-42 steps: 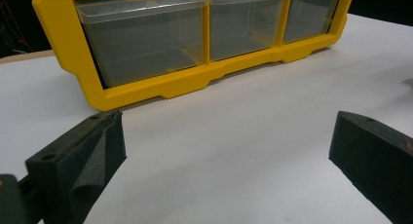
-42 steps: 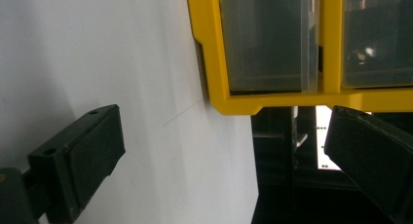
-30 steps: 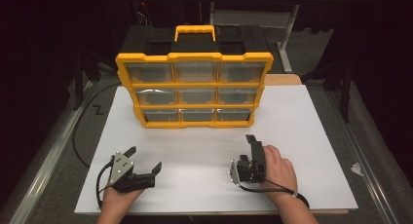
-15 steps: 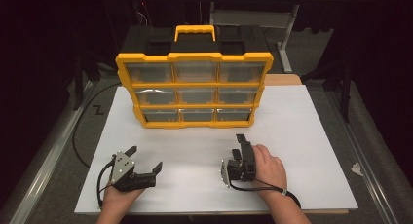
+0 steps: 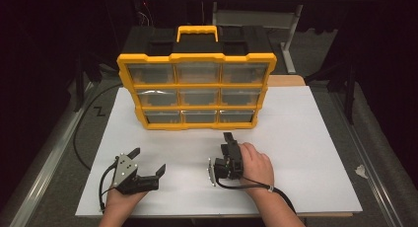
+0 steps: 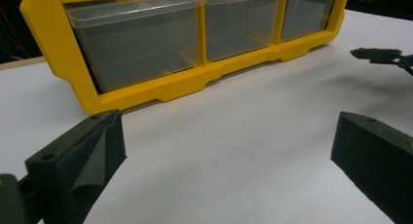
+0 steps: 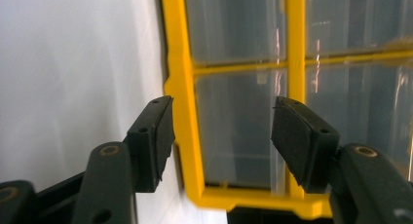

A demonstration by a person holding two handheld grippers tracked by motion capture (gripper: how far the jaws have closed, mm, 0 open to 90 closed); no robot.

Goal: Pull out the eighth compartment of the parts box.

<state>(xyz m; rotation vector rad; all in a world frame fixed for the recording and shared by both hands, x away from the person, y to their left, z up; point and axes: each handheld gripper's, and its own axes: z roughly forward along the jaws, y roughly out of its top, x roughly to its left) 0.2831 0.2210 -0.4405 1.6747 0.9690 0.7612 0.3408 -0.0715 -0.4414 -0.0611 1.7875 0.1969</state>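
While the yellow organizer (image 5: 197,91) stands upright, drawers apparently empty, we note left gripper (image 5: 149,164) released; right gripper (image 7: 221,136) narrowing, grasping nothing.

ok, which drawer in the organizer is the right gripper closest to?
The bottom-row middle drawer: right gripper sits just in front of it, jaws apart and empty, having just been closing.

organizer (image 5: 196,58): yellow frame, clear drawers | table (image 5: 305,138): white

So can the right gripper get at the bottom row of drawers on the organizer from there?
Probably yes. The right gripper, jaws apart and empty after closing partway, points at the yellow organizer; only bare white board lies between it and the bottom row of drawers.
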